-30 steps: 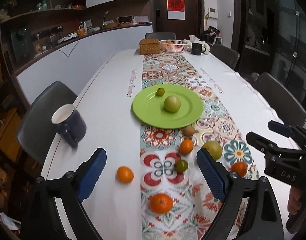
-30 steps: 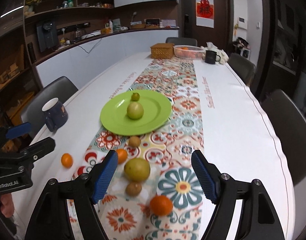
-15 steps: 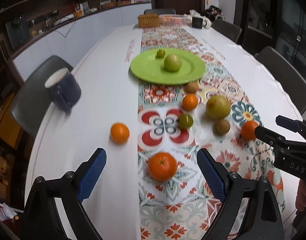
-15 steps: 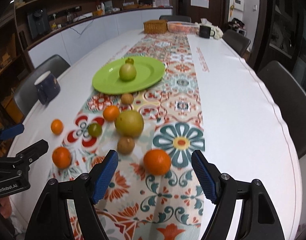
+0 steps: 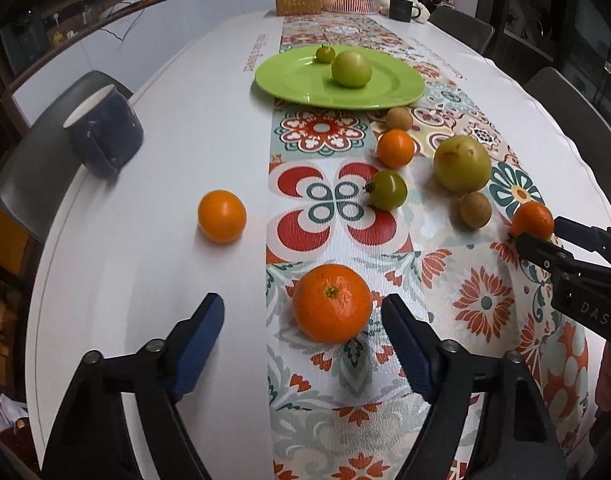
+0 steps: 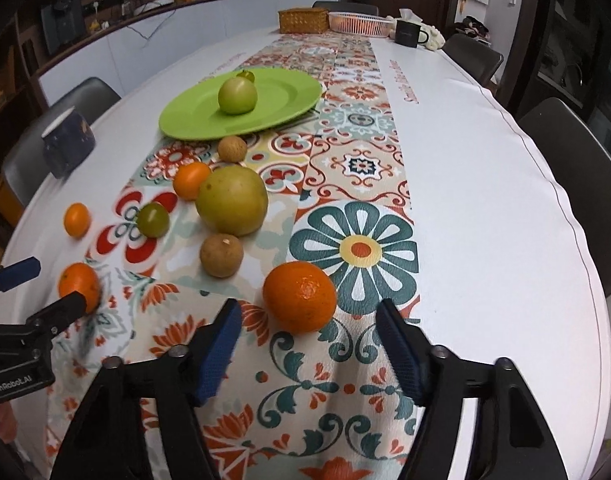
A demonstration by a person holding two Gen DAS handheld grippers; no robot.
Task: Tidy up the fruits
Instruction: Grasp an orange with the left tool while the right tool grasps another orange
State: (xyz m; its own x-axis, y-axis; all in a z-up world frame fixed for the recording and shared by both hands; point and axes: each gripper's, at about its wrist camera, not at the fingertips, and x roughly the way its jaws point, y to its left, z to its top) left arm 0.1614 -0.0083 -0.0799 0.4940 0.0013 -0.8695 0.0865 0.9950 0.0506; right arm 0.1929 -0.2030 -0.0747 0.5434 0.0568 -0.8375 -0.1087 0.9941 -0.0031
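Note:
A green plate (image 5: pixel 301 80) (image 6: pixel 193 116) holds a green apple (image 5: pixel 351 69) (image 6: pixel 237 95) and a small green fruit (image 5: pixel 325 54). Loose fruit lies on the patterned runner. My left gripper (image 5: pixel 303 320) is open, low over the table, with a large orange (image 5: pixel 331 303) just ahead between its fingertips. My right gripper (image 6: pixel 309 326) is open with another orange (image 6: pixel 299 297) just ahead between its fingertips. That orange shows in the left wrist view (image 5: pixel 531 220).
Other loose fruit: a yellow-green pear-like fruit (image 6: pixel 231 200), two brown kiwis (image 6: pixel 221 255) (image 6: pixel 232 149), a green tomato (image 6: pixel 152 220), small oranges (image 5: pixel 222 216) (image 5: pixel 395 148). A dark blue mug (image 5: pixel 103 132) stands at the left edge. A basket (image 6: pixel 303 20) and black mug (image 6: pixel 407 34) stand far back.
Both grippers have moved down and forward toward the table. Each now has an orange just in front of its open fingers.

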